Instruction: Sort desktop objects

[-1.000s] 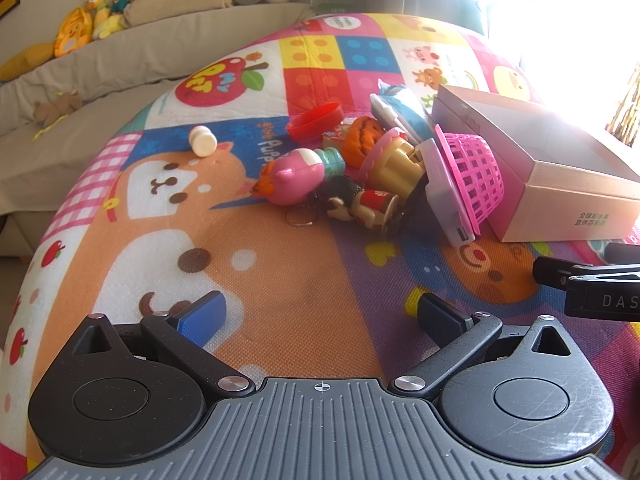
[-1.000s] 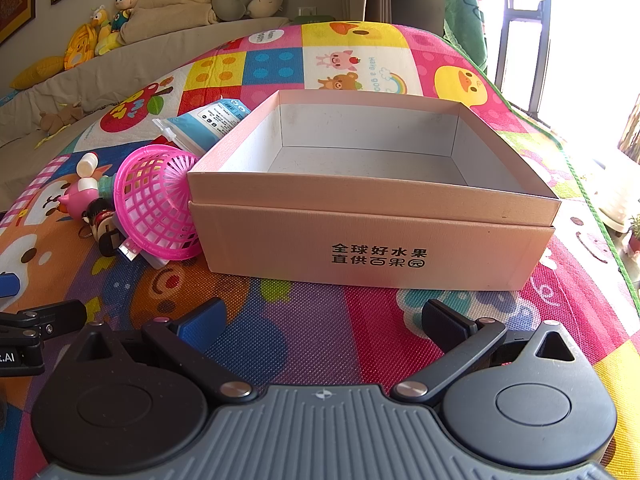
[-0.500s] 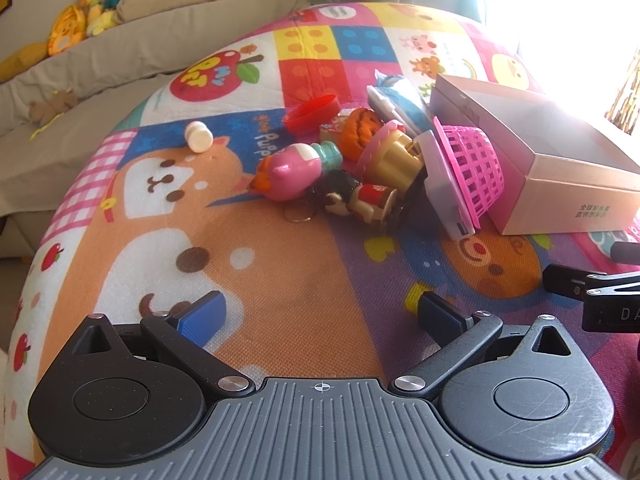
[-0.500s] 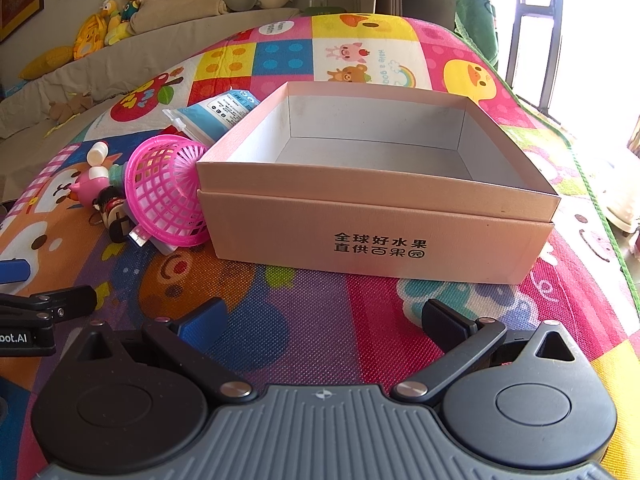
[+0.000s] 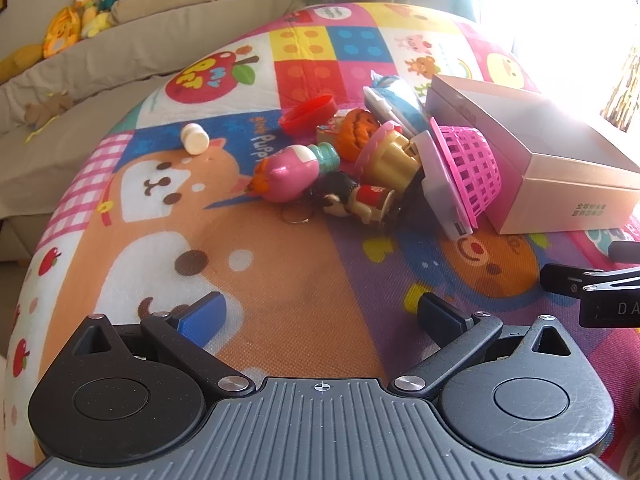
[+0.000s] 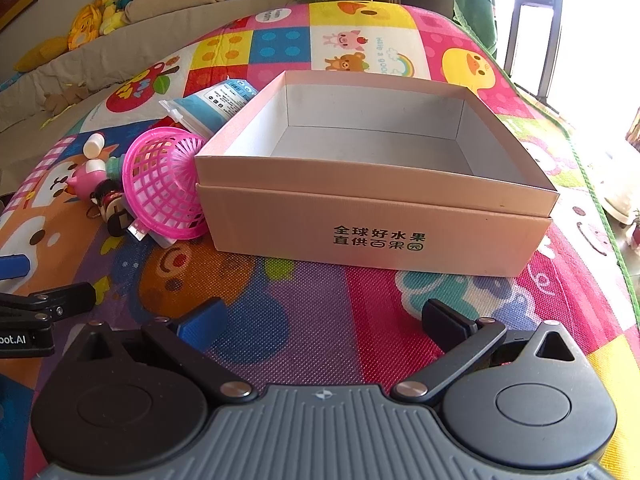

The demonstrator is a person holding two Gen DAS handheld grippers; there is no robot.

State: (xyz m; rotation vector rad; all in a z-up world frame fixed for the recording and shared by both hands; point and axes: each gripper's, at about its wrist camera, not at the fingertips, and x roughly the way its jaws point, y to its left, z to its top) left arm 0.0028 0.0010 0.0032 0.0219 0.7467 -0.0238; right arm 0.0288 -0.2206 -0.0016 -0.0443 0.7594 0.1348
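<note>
Left wrist view shows the left tongs [image 5: 320, 312] spread wide and empty short of the toy pile [image 5: 360, 168] just left of the empty box [image 6: 376, 184], right tongs [image 6: 322, 320] likewise; I'd approach one outlying toy squarely.

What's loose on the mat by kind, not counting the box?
Toy figures: 4 — pink pig, doll, orange one, gold-and-pink one
Basket: 1
Red lid: 1
White bottle: 1
Blue pouch: 1
Grey case: 1
Total: 9
</note>
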